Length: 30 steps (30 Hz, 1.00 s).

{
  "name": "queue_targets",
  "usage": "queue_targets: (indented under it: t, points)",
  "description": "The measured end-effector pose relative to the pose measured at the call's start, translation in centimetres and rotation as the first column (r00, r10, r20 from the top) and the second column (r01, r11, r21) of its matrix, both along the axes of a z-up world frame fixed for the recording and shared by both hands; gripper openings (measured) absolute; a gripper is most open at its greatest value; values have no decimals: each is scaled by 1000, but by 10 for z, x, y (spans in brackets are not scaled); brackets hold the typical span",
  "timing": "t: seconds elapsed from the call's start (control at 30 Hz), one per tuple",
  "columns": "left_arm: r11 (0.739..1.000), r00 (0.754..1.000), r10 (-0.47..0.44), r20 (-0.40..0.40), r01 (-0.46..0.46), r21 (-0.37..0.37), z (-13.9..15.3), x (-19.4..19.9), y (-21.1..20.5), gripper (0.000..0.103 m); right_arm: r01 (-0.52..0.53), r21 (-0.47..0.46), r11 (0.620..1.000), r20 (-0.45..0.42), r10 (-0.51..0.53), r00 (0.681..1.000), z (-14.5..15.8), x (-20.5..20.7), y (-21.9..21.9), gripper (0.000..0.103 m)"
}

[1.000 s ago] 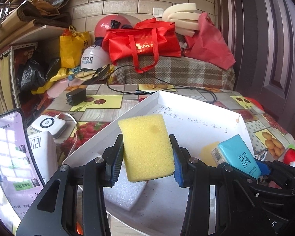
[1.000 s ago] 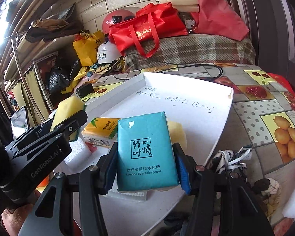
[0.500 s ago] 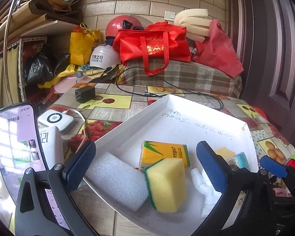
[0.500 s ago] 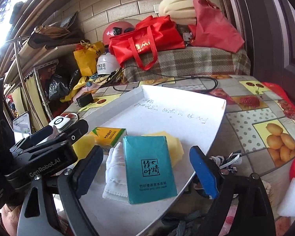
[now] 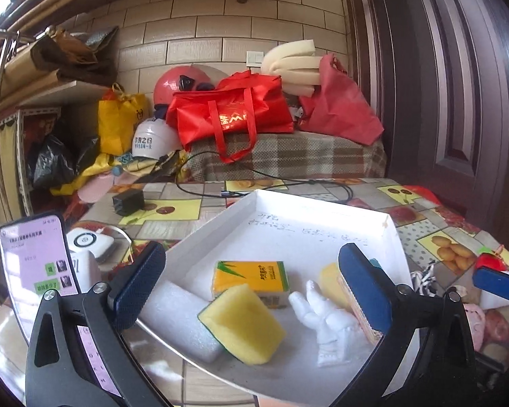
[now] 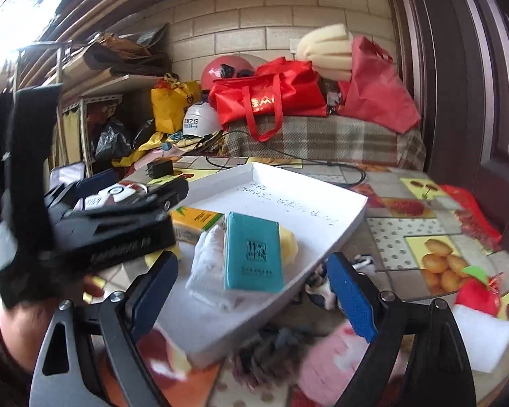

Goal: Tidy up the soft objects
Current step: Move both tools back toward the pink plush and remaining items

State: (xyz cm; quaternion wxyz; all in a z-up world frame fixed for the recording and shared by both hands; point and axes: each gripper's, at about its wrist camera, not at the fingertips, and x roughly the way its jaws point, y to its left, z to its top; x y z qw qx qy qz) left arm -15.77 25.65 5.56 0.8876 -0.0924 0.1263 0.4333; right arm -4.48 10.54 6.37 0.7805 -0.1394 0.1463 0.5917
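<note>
Sponge (image 5: 242, 322), yellow with a green back, is lying in the white tray (image 5: 322, 210) near its front edge, leaning on the orange tissue pack (image 5: 251, 279) behind it. A white foam block (image 5: 178, 318) is lying just beside the sponge on the left. A small white toy figure (image 5: 325, 322) is lying on the right side. A teal tissue pack (image 6: 252, 252) is resting on a white cloth (image 6: 207, 268) and partly on a yellow sponge piece (image 6: 288, 244).

The left gripper (image 5: 251, 281) is hovering over the tray with its jaws spread wide and holding nothing. The right gripper (image 6: 254, 291) is hovering at the tray's near corner, jaws spread wide too, also holding nothing.

I think a good part of the job is done, because many soft things are sitting in the tray now. Some soft things are waiting outside it on the bench (image 6: 407, 237): a pink fuzzy thing (image 6: 325, 359), a grey fluffy thing (image 6: 271, 349), a white foam piece (image 6: 482, 339) and a red soft toy (image 6: 478, 295). A black and white cord bundle (image 5: 422, 279) is lying just beside the tray's right edge.

Farther out, a phone (image 5: 37, 257) is standing at the left, and a red bag (image 5: 230, 115) is sitting at the back
</note>
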Motion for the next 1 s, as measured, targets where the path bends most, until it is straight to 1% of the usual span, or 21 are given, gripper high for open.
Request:
queue_targets:
  t: [0.07, 0.13, 0.23, 0.3, 0.37, 0.4, 0.43, 0.5, 0.57, 0.6, 0.67, 0.7, 0.77, 0.83, 0.87, 0.9, 0.93, 1.0]
  points:
    - [1000, 1000, -17, 0, 17, -3, 1, -1, -7, 103, 18, 9, 1000, 2, -18, 1000, 1, 7, -18, 90]
    - [998, 998, -58, -8, 58, 12, 2, -2, -19, 103, 56, 16, 998, -24, -56, 998, 1, 22, -36, 90]
    - [988, 988, -150, -24, 151, 32, 2, 0, -40, 103, 128, 21, 992, -70, -126, 990, 1, 49, -61, 90]
    - [975, 976, -219, -22, 219, 26, 3, -1, -52, 103, 152, 3, 988, -106, -150, 983, 0, 65, -74, 90]
    - [949, 949, -315, -35, 315, 4, 2, 1, -66, 103, 153, -25, 988, -147, -155, 977, -3, 81, -85, 90]
    - [930, 928, -369, -54, 368, -15, 1, 5, -73, 103, 128, -52, 990, -168, -135, 976, -6, 88, -88, 90]
    - [916, 913, -402, -71, 401, -28, 0, 8, -79, 103, 107, -74, 992, -172, -118, 978, -8, 89, -89, 90]
    - [887, 879, -462, -117, 462, -31, -1, 16, -94, 103, 51, -120, 991, -166, -71, 984, -12, 87, -86, 90]
    - [864, 853, -499, -153, 503, -10, -1, 21, -107, 103, -9, -152, 988, -145, -13, 989, -15, 78, -80, 90]
    - [854, 841, -513, -171, 520, -1, -1, 23, -112, 103, -42, -186, 982, -124, 19, 992, -18, 70, -72, 90]
    - [842, 827, -531, -184, 539, -6, -2, 26, -117, 103, -72, -237, 969, -85, 53, 995, -23, 59, -56, 89]
    - [842, 827, -532, -185, 539, -10, -2, 27, -117, 103, -69, -258, 964, -69, 53, 996, -25, 56, -47, 89]
    - [851, 837, -519, -176, 525, -16, -1, 25, -115, 103, -40, -295, 955, -48, 28, 998, -30, 56, -32, 89]
    - [851, 838, -522, -157, 524, -31, -2, 23, -112, 103, -27, -351, 936, -42, 13, 999, -37, 59, -15, 88]
    - [851, 838, -523, -153, 524, -37, -1, 22, -110, 103, -36, -372, 928, -50, 19, 999, -40, 59, -9, 84]
    - [850, 837, -526, -151, 526, -41, -2, 22, -109, 103, -48, -393, 918, -57, 28, 998, -43, 59, -5, 69]
    - [848, 835, -528, -153, 529, -41, -2, 22, -110, 103, -52, -406, 912, -56, 32, 998, -45, 58, -4, 69]
    - [838, 824, -542, -163, 544, -36, -2, 22, -114, 103, -61, -381, 923, -57, 42, 997, -41, 57, -11, 67]
